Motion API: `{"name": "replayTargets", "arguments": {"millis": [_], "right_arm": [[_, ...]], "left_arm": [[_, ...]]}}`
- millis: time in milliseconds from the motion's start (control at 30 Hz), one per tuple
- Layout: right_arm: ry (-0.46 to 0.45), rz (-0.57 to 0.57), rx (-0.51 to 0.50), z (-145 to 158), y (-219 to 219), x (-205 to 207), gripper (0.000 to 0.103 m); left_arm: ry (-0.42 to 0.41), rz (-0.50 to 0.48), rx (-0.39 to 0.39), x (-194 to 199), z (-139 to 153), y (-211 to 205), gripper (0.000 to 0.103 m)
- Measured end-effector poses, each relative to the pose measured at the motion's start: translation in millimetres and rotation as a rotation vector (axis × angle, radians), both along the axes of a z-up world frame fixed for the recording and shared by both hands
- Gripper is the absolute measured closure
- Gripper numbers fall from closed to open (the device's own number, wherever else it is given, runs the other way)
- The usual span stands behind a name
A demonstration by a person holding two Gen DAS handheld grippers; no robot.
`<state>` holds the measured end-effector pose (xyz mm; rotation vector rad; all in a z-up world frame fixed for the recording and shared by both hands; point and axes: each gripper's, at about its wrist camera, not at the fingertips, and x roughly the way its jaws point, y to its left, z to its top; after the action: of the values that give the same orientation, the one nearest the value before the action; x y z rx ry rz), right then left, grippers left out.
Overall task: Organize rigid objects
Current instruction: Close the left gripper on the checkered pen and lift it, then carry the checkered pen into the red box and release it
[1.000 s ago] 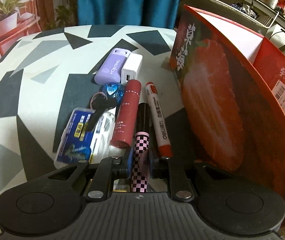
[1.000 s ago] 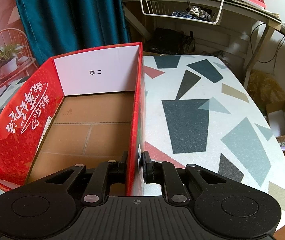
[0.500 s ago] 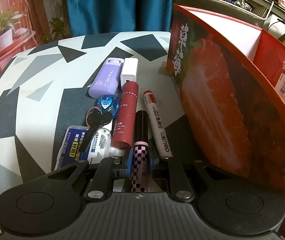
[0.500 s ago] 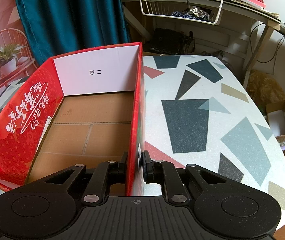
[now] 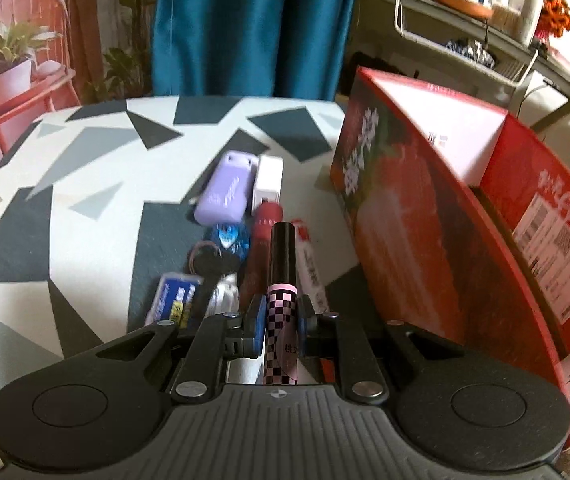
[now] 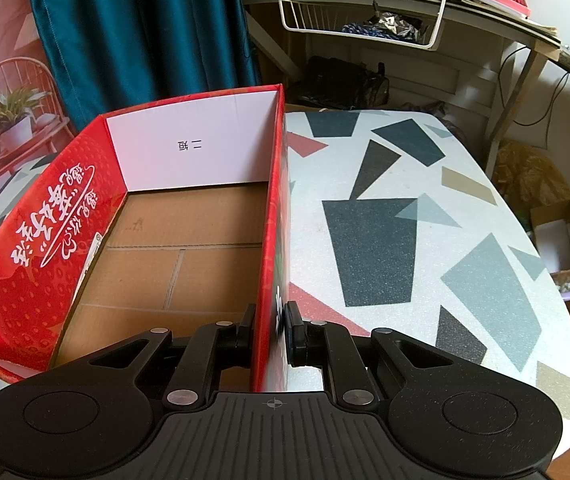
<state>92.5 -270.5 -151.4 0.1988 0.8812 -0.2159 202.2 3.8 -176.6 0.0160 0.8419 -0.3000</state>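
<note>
My left gripper is shut on a pink-and-black checkered tube with a black cap and holds it raised above a pile of small things on the table: a dark red tube, a white marker, a purple case, a white charger, a blue key fob, a battery pack. The red strawberry box stands to the right of the pile. My right gripper is shut on the box's right wall. The box's brown floor is bare.
The patterned tabletop extends right of the box. Beyond the table are a teal curtain, a red chair with a potted plant, and a shelf with a white wire basket.
My left gripper has lifted the checkered tube off the pile and tilted it up, so its cap points further away. The right gripper and the box have not moved.
</note>
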Motion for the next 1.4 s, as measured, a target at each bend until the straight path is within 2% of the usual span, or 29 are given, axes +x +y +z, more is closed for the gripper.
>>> {"name": "replayTargets", "arguments": {"millis": [367,567,700,1233,1400], "right_arm": [[0.005,0.008,-0.011,0.3,0.3,0.8,0.091],[0.005,0.013,-0.022,0.3,2.1,1.2,0.091],[0.005,0.025,-0.035,0.3,3.7,1.0,0.091],[-0.002,0.052,-0.049,0.0,4.1,-1.1,0.091],[0.003,0.048,-0.046,0.1,4.1,0.3,0.091]], "left_arm": [[-0.126,-0.160,-0.050,8.9,58.8,-28.1,0.086],[-0.182,-0.253,-0.062,10.5,75.2,-61.0,0.086],[-0.195,-0.271,-0.046,21.8,72.7,-79.8,0.086],[-0.119,-0.273,0.010,72.7,49.8,-111.7,0.086],[-0.112,-0.269,-0.032,74.0,50.6,-107.8,0.084]]}}
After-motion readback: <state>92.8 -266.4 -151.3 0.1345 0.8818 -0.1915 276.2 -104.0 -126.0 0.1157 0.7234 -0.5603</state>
